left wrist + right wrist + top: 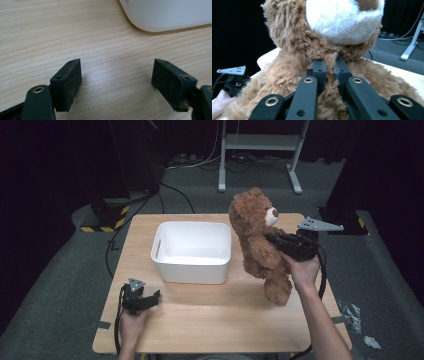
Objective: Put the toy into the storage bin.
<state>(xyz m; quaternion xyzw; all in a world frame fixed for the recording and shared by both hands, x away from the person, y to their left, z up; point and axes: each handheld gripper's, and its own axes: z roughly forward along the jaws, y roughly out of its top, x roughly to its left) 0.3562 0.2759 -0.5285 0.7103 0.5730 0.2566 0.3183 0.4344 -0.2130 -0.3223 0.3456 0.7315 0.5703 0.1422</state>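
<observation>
Left tongs (156, 296) released, idle low on the table (210, 320) | right tongs (329, 68) clenched on the teddy bear (260, 245), pinching fur just under its chin | bear upright right of the white bin (192, 265) | looks soft, light, floppy; grip torso, not loose fur.

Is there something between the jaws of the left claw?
No, the left claw is open over the bare table, and the white bin lies beyond its jaws.
</observation>
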